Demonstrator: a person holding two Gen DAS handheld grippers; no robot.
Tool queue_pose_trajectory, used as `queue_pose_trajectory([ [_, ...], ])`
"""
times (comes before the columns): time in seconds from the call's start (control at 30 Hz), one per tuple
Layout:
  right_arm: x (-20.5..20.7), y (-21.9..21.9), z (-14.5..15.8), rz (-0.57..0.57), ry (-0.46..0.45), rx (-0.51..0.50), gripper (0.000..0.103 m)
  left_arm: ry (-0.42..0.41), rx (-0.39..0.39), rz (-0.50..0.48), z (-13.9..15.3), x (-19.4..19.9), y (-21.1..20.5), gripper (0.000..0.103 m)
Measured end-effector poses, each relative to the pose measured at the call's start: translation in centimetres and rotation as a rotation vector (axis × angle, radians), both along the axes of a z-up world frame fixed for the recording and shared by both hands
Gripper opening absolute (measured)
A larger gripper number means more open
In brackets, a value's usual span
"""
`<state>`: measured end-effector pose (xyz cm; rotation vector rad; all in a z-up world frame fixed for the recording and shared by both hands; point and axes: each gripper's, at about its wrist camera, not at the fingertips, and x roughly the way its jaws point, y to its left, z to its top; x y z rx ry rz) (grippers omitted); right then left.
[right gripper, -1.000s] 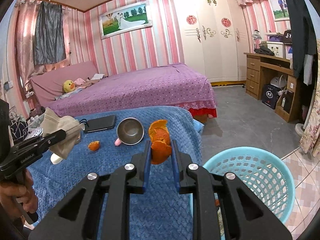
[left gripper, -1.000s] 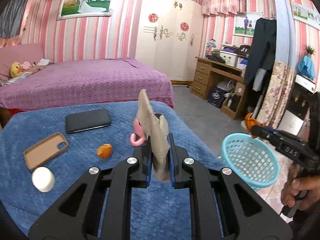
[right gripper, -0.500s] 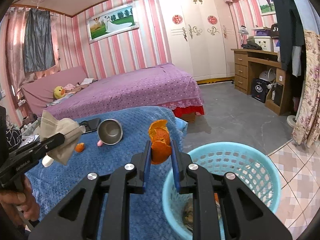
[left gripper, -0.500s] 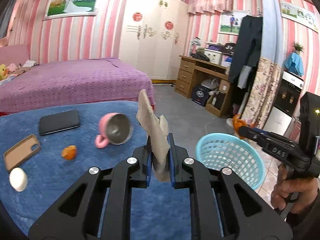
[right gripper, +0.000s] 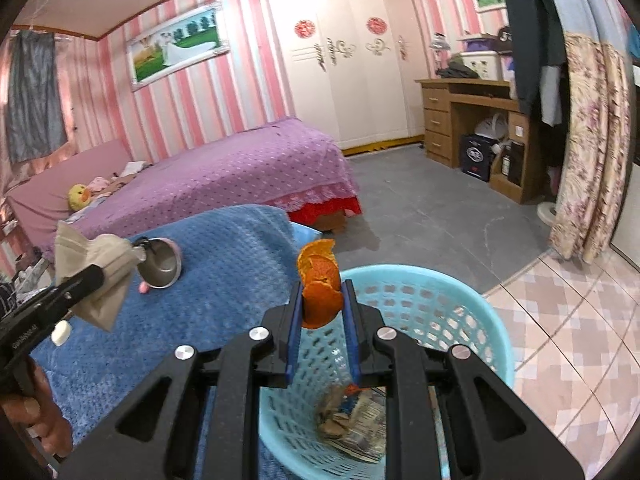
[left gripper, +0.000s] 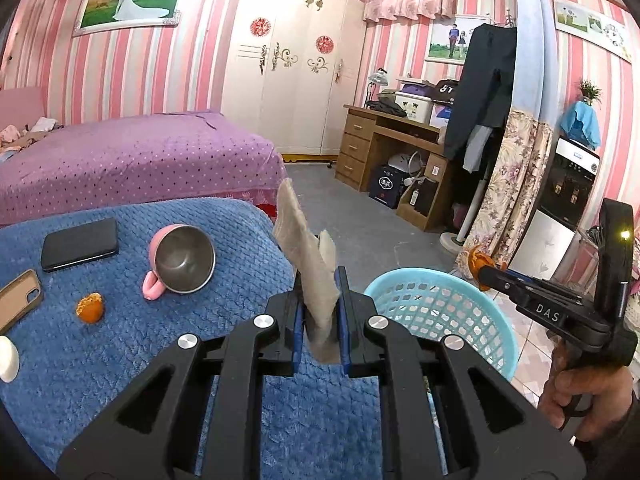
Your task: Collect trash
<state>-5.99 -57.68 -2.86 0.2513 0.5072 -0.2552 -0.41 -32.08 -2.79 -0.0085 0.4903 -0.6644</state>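
My left gripper (left gripper: 319, 280) is shut on a crumpled beige tissue (left gripper: 308, 264), held near the right edge of the blue blanket-covered table (left gripper: 100, 360). That tissue (right gripper: 100, 268) also shows at the left of the right wrist view. My right gripper (right gripper: 322, 292) is shut on an orange peel (right gripper: 320, 280), above the near rim of the light blue basket (right gripper: 472, 312). From the left wrist view the peel (left gripper: 476, 264) hangs over the basket's (left gripper: 440, 312) far right rim. Paper trash (right gripper: 352, 420) lies in the basket's bottom. A second orange peel (left gripper: 90, 308) rests on the table.
On the table lie a tipped pink cup (left gripper: 182, 260), a black phone (left gripper: 80, 244), a brown phone case (left gripper: 18, 300) and a white oval object (left gripper: 8, 360). A purple bed (left gripper: 120, 160) stands behind. Grey floor (right gripper: 420, 220), a wooden desk (left gripper: 392, 160) and a flowered curtain (right gripper: 592, 160) lie to the right.
Both grippers have moved right toward the basket. The right one with its peel now hangs over the basket rim; the left one with the tissue has neared the table's right edge.
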Motion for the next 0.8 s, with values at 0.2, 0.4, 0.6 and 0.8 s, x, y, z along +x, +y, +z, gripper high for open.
queue_pose_trajectory([
  [0.2, -0.1, -0.8, -0.4, -0.088, 0.006, 0.019, 0.063, 0.000, 0.004, -0.011, -0.2, -0.1, -0.8, 0.012],
  [0.4, -1.1, -1.9, -0.2, -0.130, -0.042, 0.064, 0.075, 0.004, 0.006, -0.024, -0.3, -0.2, -1.6, 0.012],
  [0.6, -1.9, -1.8, 0.3, -0.171, -0.080, 0.045, 0.075, 0.019, 0.000, -0.040, -0.7, -0.1, -2.6, 0.013],
  [0.8, -2.8, -2.5, 0.7, -0.219, -0.105, 0.027, 0.075, 0.018, 0.023, -0.112, -1.4, -0.7, -6.0, 0.014],
])
